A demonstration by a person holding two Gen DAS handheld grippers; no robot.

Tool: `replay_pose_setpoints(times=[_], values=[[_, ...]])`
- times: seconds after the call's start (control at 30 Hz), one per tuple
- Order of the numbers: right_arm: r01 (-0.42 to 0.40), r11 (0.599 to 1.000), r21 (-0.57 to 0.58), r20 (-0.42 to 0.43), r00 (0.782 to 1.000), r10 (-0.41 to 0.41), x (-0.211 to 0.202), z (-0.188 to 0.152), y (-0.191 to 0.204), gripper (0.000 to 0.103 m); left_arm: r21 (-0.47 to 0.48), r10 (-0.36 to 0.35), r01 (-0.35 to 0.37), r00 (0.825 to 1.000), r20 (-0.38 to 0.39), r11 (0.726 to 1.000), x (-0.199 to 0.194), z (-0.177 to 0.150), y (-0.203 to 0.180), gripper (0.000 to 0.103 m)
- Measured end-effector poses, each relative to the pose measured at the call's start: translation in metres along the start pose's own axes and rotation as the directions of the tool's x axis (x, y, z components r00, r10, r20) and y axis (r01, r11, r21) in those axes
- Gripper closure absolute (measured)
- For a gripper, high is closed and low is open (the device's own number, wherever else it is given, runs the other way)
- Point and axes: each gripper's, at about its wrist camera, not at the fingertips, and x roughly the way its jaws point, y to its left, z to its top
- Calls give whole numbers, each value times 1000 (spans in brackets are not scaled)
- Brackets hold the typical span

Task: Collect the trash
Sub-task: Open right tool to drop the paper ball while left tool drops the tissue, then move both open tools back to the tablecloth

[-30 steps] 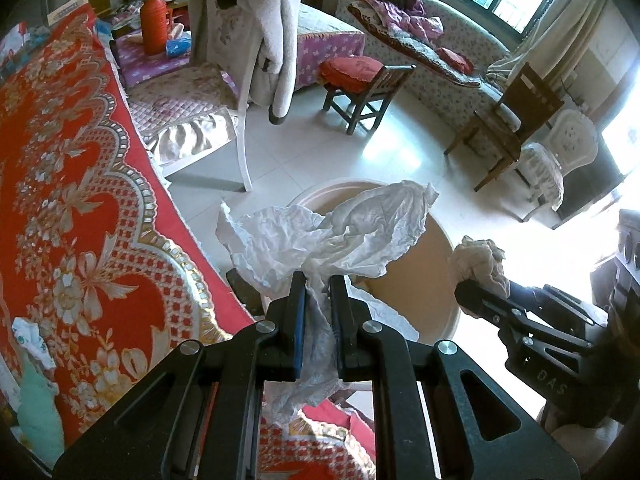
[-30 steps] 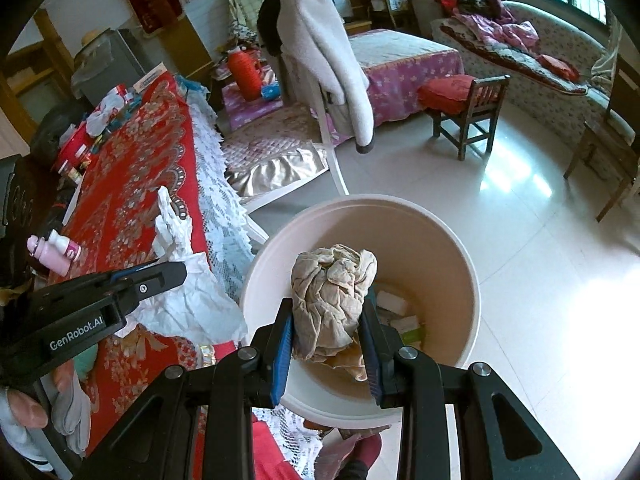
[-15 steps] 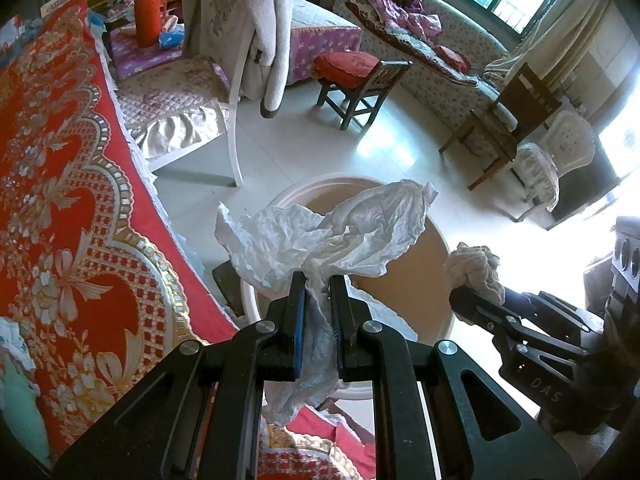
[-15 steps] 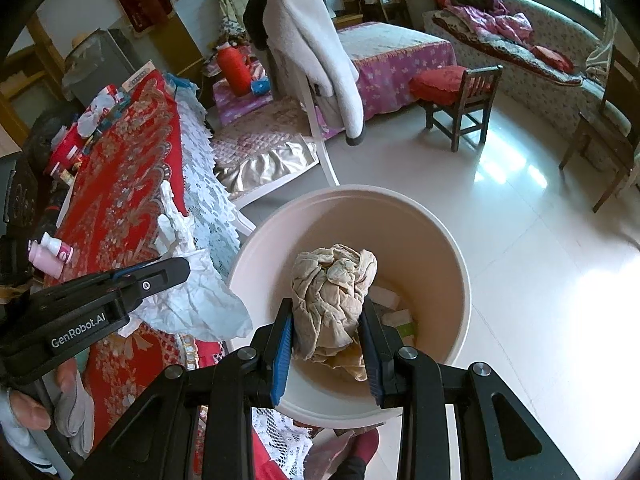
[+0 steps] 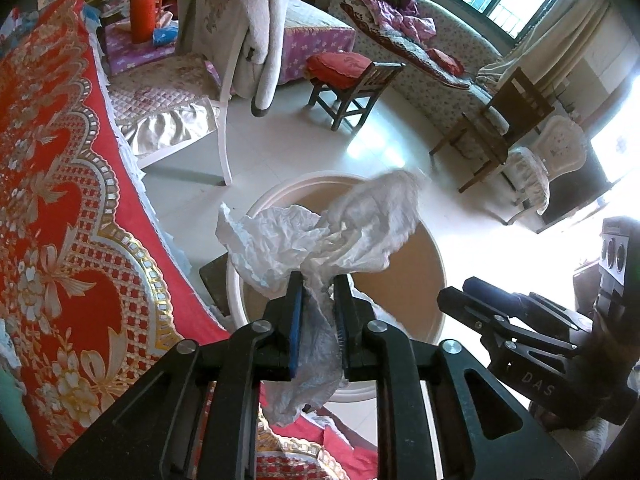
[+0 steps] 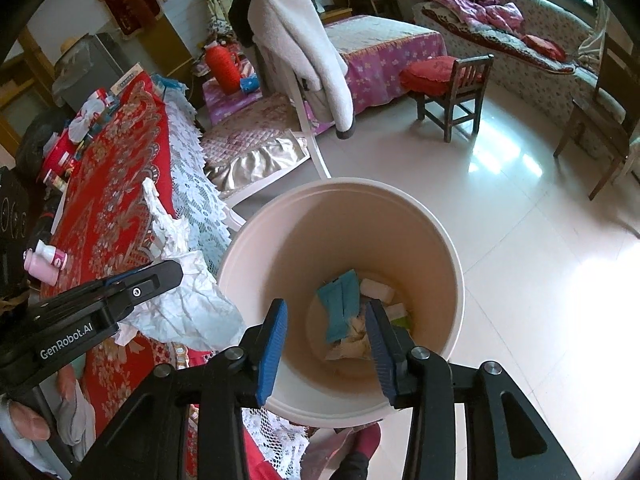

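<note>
Two grippers hang over one pale round bin point(image 6: 448, 248) that stands on the tiled floor just beside the near edge of the table with the red patterned cloth point(image 5: 60, 208). That table is the largest thing we work from; a small pink bottle point(image 6: 46, 258) lies toward its left side in the right wrist view, well apart from the bin.

Inside the bin we see the collected trash point(image 6: 352, 320) — a teal scrap, pale blocks and a crumpled brownish wad on the bottom.

The right gripper point(image 6: 326, 344) is above the bin's near rim. Its jaws have just been opening, and nothing is between them now; the blue pads stand clear of each other with only the bin's floor showing through.

The left gripper point(image 5: 317, 320) carries the crumpled white tissue point(image 5: 320, 236). Its jaws have just been opening too, yet the tissue is between them and touches both pads, so we judge the grip as loosening rather than gone. The bulk of the tissue billows over the bin's mouth, while its tail hangs down between the fingers toward the table's edge.

To finish this drop well, we should keep the left gripper centred over the opening — not over the rim by the table — and open wide enough that the clinging tissue slips free.
</note>
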Motion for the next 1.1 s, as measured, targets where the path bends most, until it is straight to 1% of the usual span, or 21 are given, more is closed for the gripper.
replay_pose_setpoints(times=[0.03,0.1,0.13,0.2,0.27,0.53,0.83,1.1], values=[[0,1000,1,-1,1000,0,0,0,0,61,-1,-5,5,1000,-1,1000,0,0,0,83],[-1,1000,2,-3,1000,1,0,-1,0,60,-4,-15,15,1000,1,1000,-1,0,-1,73],[-1,1000,3,-3,1000,1,0,-1,0,60,-6,-17,17,1000,3,1000,-2,0,-1,71],[-1,1000,3,-1,1000,1,-1,0,-1,60,-13,-20,20,1000,9,1000,-3,0,-1,62],[0,1000,5,1,1000,0,-2,0,-1,60,-24,-27,28,1000,14,999,-6,0,1,59],[-6,1000,-1,6,1000,6,-2,1,5,59,-43,-14,15,1000,26,999,-15,-7,9,59],[-29,999,-41,-6,1000,29,1,-1,24,59,-61,27,-24,999,44,998,-27,-15,20,59],[-57,995,-82,-14,998,56,5,0,48,59,-87,74,-68,995,69,994,-44,-21,41,59]])
